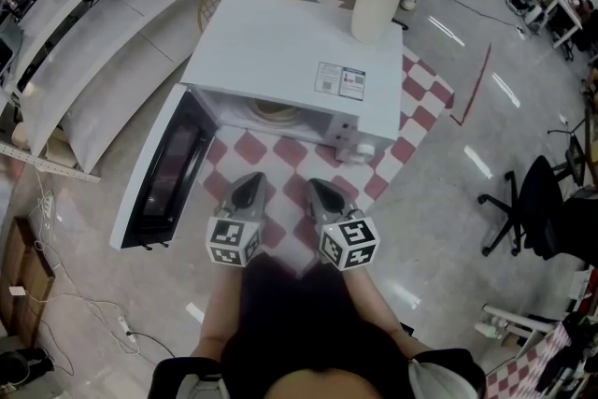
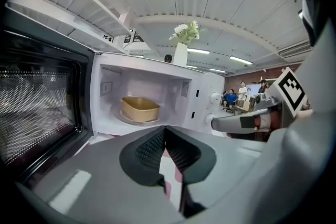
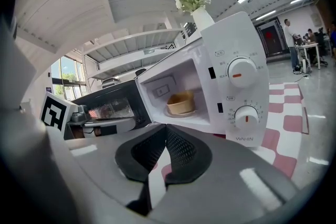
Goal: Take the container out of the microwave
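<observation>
The white microwave (image 1: 280,51) stands on a red-and-white checked cloth with its door (image 1: 163,168) swung open to the left. A tan container (image 2: 140,108) rests on the turntable inside, also visible in the right gripper view as the container (image 3: 181,103) and from above as the container (image 1: 276,112). My left gripper (image 1: 250,180) and right gripper (image 1: 318,187) hover side by side in front of the opening, clear of the microwave. The left gripper (image 2: 164,131) has its pads together on nothing. The right gripper (image 3: 166,131) is likewise shut and empty.
A white vase of flowers (image 1: 378,0) stands on the microwave's top right corner. Two control knobs (image 3: 242,72) sit on the panel right of the cavity. The open door (image 2: 37,107) flanks the left gripper. A black office chair (image 1: 537,201) stands at the right.
</observation>
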